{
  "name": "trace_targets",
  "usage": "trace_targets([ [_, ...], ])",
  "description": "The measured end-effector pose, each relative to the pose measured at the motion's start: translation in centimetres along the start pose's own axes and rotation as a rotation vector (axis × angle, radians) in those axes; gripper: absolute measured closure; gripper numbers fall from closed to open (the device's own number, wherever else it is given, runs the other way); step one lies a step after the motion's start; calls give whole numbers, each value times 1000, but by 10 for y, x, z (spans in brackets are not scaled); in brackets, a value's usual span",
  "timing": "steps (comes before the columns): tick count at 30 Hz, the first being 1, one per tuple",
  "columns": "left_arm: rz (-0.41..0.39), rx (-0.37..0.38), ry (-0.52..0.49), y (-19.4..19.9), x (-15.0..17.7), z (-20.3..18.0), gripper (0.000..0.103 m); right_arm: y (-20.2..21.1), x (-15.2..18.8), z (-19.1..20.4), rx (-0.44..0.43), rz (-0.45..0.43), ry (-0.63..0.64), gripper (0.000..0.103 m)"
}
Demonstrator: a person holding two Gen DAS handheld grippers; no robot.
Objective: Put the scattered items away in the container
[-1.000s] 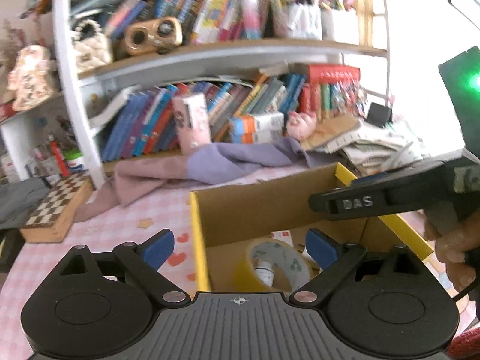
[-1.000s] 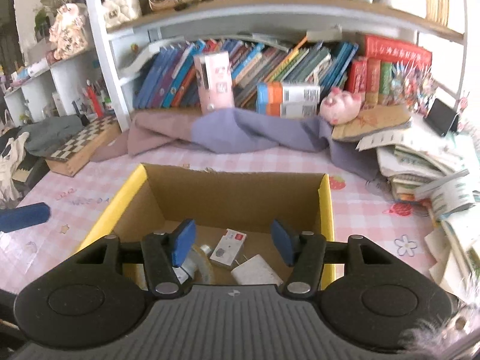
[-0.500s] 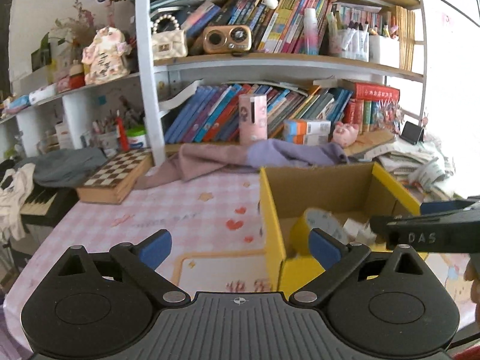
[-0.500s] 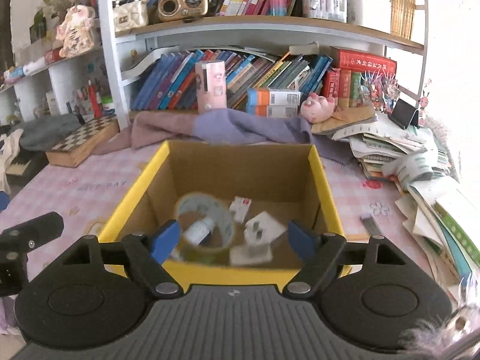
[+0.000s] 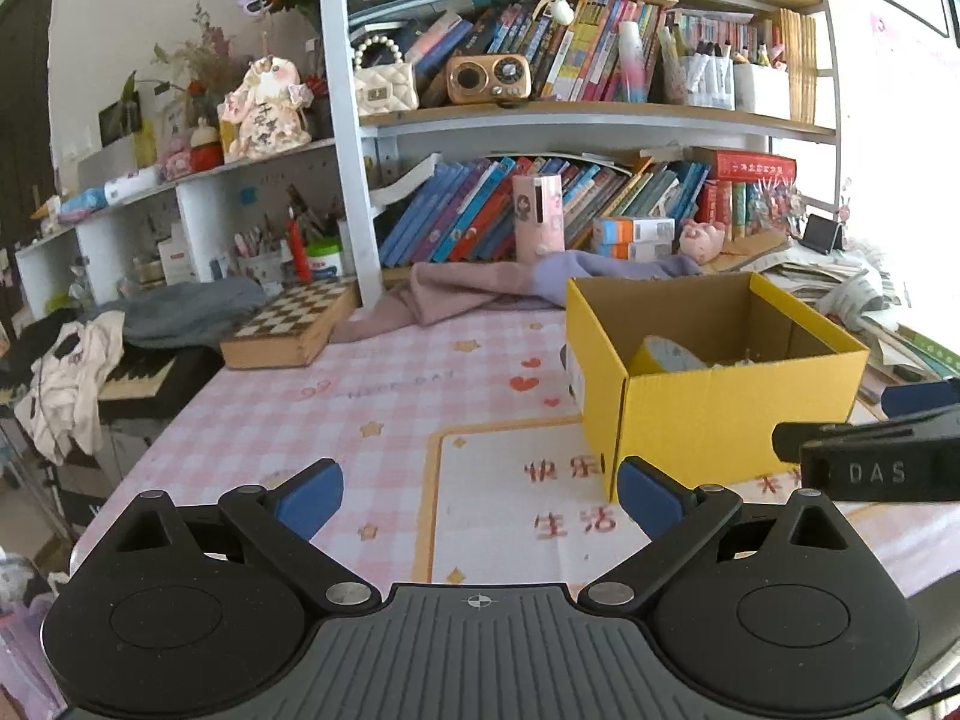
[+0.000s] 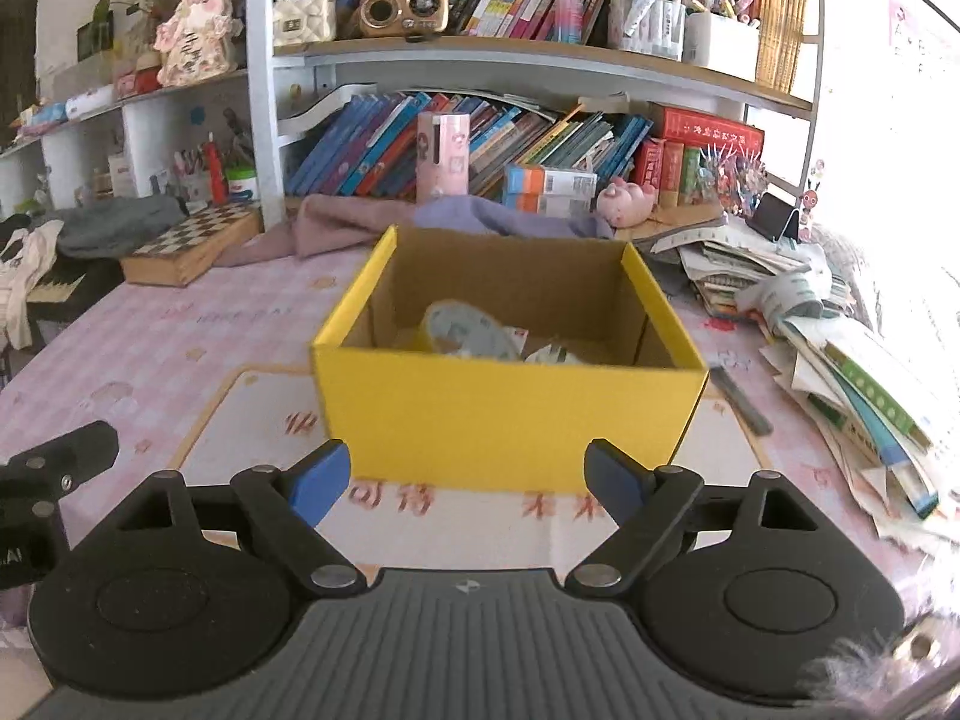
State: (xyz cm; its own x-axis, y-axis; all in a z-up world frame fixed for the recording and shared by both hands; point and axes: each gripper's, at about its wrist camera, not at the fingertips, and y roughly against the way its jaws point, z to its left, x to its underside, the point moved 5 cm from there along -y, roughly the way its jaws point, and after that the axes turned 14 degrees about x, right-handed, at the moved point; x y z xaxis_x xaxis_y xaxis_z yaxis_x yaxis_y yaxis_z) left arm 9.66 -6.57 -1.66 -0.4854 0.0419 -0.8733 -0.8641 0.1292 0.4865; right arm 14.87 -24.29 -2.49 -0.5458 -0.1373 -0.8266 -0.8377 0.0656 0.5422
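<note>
Both hand-held grippers, left [image 5: 480, 495] and right [image 6: 467, 483], spread, empty; box [image 6: 510, 414] holds tape [image 6: 471, 333]; next, check surface [image 5: 372, 396] for strays.

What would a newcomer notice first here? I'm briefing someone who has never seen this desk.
The bright yellow box in the middle of the pink checked tablecloth, with a tape roll inside. Behind it, crowded bookshelves along the back wall. Both the left gripper and the right gripper hang open and empty before the box.
</note>
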Motion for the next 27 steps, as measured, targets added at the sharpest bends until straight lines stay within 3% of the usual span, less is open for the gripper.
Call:
trace_targets([
  [13, 116, 51, 2, 22, 31, 10, 3, 27, 27, 15, -17, 85, -37, 10],
  [27, 154, 35, 85, 35, 50, 19, 3, 39, 45, 30, -49, 136, 45, 6],
])
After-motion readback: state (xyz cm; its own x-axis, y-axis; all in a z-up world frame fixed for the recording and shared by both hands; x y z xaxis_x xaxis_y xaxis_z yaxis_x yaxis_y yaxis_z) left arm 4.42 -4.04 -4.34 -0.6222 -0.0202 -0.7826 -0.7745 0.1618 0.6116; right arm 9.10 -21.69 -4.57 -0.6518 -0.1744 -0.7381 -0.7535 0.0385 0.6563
